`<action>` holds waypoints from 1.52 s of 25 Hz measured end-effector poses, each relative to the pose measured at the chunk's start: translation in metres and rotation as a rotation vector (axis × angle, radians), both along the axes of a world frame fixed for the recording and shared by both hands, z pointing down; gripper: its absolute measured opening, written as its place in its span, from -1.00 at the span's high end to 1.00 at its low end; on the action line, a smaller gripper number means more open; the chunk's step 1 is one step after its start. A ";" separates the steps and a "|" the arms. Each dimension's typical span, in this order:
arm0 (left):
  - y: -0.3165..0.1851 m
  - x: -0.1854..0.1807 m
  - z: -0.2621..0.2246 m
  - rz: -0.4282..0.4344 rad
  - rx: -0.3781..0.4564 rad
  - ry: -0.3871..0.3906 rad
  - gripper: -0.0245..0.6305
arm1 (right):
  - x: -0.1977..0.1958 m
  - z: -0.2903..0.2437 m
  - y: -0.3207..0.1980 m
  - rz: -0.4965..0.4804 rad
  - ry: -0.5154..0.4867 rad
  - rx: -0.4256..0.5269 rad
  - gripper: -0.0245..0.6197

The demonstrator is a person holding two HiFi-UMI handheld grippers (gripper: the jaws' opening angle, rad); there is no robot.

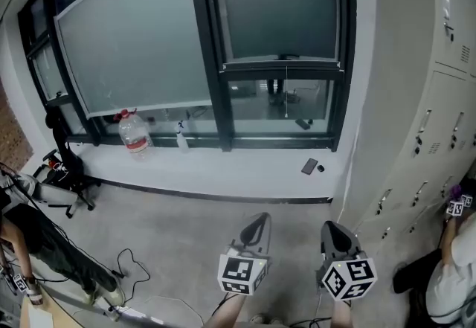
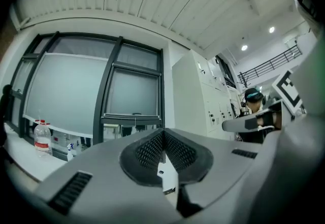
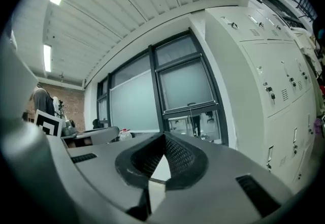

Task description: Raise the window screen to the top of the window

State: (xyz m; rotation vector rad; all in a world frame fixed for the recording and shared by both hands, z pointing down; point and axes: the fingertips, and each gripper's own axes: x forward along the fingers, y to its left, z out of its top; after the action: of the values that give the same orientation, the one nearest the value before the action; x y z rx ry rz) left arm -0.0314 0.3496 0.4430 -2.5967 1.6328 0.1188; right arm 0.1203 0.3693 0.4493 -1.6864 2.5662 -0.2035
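WINDOW JOB ABOUT TO START: A person standing back from the window holds a two-jaw gripper in each hand, both pointed toward the glass and neither near it. The left gripper (image 1: 257, 222) has its jaws pressed together at the tips with nothing between them. The right gripper (image 1: 336, 231), just beside it, is likewise closed on nothing. The window screen (image 1: 279, 7) fills the upper part of the narrow right-hand pane. Its bottom bar (image 1: 284, 65) sits roughly two-thirds of the way down, with clear glass below and a thin pull cord (image 1: 286, 92) hanging from the bar's middle. That bar looks like the place to take hold, which would explain why both tools are aimed at this pane rather than the wider one to its left. The raising appears not yet begun: the operator would need to step up to the sill (image 1: 223, 170), open a claw and catch the bar or cord before lifting. A water bottle (image 1: 134, 133) and a spray bottle (image 1: 181, 137) stand on the sill well left of the pane. What appears to be a phone (image 1: 309, 166) lies nearer its right corner, where a careless reach could knock it. Grey lockers (image 1: 424, 96) crowd the right side, leaving little room there.
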 end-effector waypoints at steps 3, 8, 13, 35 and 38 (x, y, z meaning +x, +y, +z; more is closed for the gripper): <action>0.003 -0.001 -0.001 -0.012 0.007 0.007 0.92 | 0.003 0.005 0.001 -0.017 -0.001 -0.005 0.91; 0.006 -0.001 0.004 -0.031 0.012 0.014 0.92 | 0.011 0.017 0.005 -0.065 -0.036 -0.012 0.91; -0.009 -0.010 -0.001 -0.066 0.014 0.004 0.92 | 0.008 0.020 -0.010 -0.100 -0.036 -0.033 0.90; -0.312 -0.026 -0.008 -0.023 0.032 0.038 0.92 | -0.001 0.009 -0.315 -0.043 0.020 -0.045 0.91; -0.344 -0.037 -0.013 -0.030 0.038 0.033 0.92 | -0.009 0.008 -0.344 -0.056 0.056 -0.053 0.91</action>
State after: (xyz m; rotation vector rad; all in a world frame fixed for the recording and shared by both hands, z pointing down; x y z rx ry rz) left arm -0.0681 0.0056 0.4296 -2.5545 1.6633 0.1898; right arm 0.1109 0.0253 0.4575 -1.6621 2.6732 -0.2326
